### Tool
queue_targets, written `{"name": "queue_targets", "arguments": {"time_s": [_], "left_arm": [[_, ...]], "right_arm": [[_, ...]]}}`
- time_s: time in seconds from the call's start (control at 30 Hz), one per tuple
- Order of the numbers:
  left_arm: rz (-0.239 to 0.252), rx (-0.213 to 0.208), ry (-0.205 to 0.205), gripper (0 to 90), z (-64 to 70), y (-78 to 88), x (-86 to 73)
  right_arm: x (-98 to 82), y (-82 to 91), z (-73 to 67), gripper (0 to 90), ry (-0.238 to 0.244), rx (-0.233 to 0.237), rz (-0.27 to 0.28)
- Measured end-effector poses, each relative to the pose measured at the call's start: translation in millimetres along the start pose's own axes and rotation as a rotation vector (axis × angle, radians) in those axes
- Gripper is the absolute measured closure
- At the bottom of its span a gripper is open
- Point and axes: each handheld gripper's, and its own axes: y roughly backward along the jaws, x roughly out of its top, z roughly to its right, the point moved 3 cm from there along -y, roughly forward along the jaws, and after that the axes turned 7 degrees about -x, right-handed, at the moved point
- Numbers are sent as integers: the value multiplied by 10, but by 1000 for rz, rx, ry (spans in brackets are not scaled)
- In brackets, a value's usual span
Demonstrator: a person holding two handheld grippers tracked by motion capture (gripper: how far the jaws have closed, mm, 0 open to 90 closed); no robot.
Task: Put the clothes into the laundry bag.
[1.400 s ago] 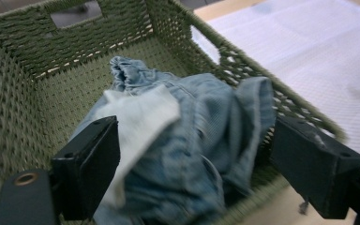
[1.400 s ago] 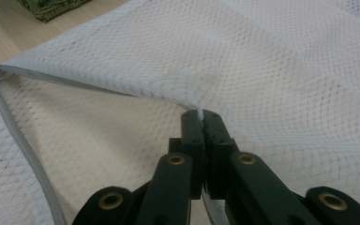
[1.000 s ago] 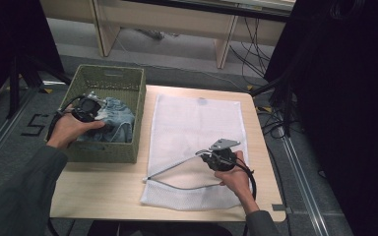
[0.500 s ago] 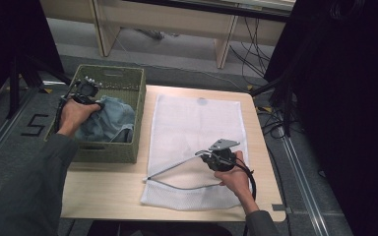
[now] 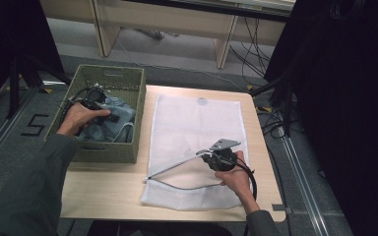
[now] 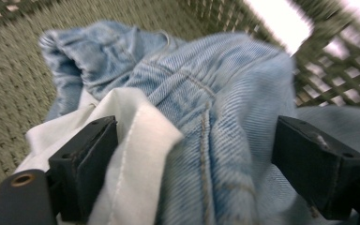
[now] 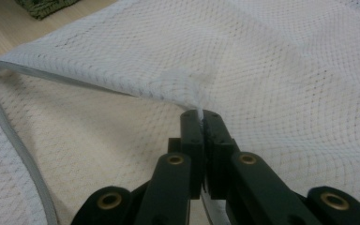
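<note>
A pair of light blue jeans (image 5: pixel 120 122) lies crumpled in the green woven basket (image 5: pixel 113 73). My left gripper (image 5: pixel 106 115) is down in the basket over them. Its jaws have just been opening and now stand wide. Blue denim (image 6: pixel 225 93) and a white lining (image 6: pixel 136 140) bulge up between the pads of the left gripper (image 6: pixel 197 140). My right gripper (image 5: pixel 203 155) is shut on the upper edge of the white mesh laundry bag (image 5: pixel 197 123). The right gripper (image 7: pixel 201 115) holds that edge lifted, so the bag's mouth (image 7: pixel 75 131) gapes.
The bag lies flat over the right half of the wooden table (image 5: pixel 103 182), with its grey zipper (image 7: pixel 18 145) running along the open mouth. The basket stands at the table's left edge. Dark equipment and cables (image 5: pixel 275 118) border the right side.
My left hand swung to the basket's far left corner half a second ago and has come back down and right onto the jeans. The right gripper and the bag have not moved.
</note>
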Motion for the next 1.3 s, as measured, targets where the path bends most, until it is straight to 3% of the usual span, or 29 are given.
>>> {"name": "queue_targets", "arguments": {"time_s": [0.1, 0.17, 0.27, 0.33, 0.43, 0.47, 0.5, 0.53, 0.6, 0.63, 0.7, 0.73, 0.8, 0.9, 1.03, 1.13, 1.17, 1.2, 1.3], "left_arm": [[6, 21, 9, 117, 0, -72, -8], [16, 26, 11, 52, 15, -127, -16], [36, -15, 42, 17, 10, -231, -45], [-2, 22, 27, 8, -20, -376, -141], [-19, 31, 37, 0, -33, -429, -182], [-45, 36, 22, 3, -36, -436, -190], [-56, 40, 7, 50, -38, -440, -194], [-65, 55, -7, 122, -43, -442, -196], [-82, 87, -27, 350, -49, -440, -204], [-92, 109, -26, 402, -54, -449, -209], [-94, 117, -30, 449, -55, -447, -206], [-87, 116, -26, 504, -53, -443, -200], [-62, 116, -7, 600, -53, -403, -193], [-41, 115, 4, 675, -57, -359, -183], [44, 87, 52, 716, -68, -199, -124], [107, 68, 57, 733, -69, -48, -81], [151, 65, 62, 737, -61, 49, -52], [151, 65, 62, 738, -61, 49, -52], [213, 42, 81, 739, -43, 251, 11]], "right_arm": [[1, 3, 0, 890, -1, 3, -2], [-4, -9, -2, 888, 4, 2, -3], [-11, -34, -12, 886, 6, -3, 9], [-9, -32, -16, 886, 7, -6, 15], [-9, -22, -17, 886, 6, -3, 9], [-7, -29, -17, 886, 10, -6, 17], [-7, -18, -13, 886, 18, 4, -4], [-9, -30, -13, 886, 24, -1, 8], [-17, -35, -29, 886, 9, -1, 4], [-14, -58, -36, 886, 1, -8, 33], [-14, -55, -34, 887, 7, -13, 27], [-15, -23, -25, 887, 17, 2, -6], [-11, -15, -21, 889, 14, -1, -5], [-8, -20, -9, 890, 25, -4, 6], [9, 2, -10, 892, 6, -3, 9], [22, 22, -2, 893, -1, -12, 20], [31, 26, 5, 893, 1, -13, 22], [31, 26, 5, 893, 1, -13, 22], [31, 22, -11, 893, -2, -13, 22]]}}
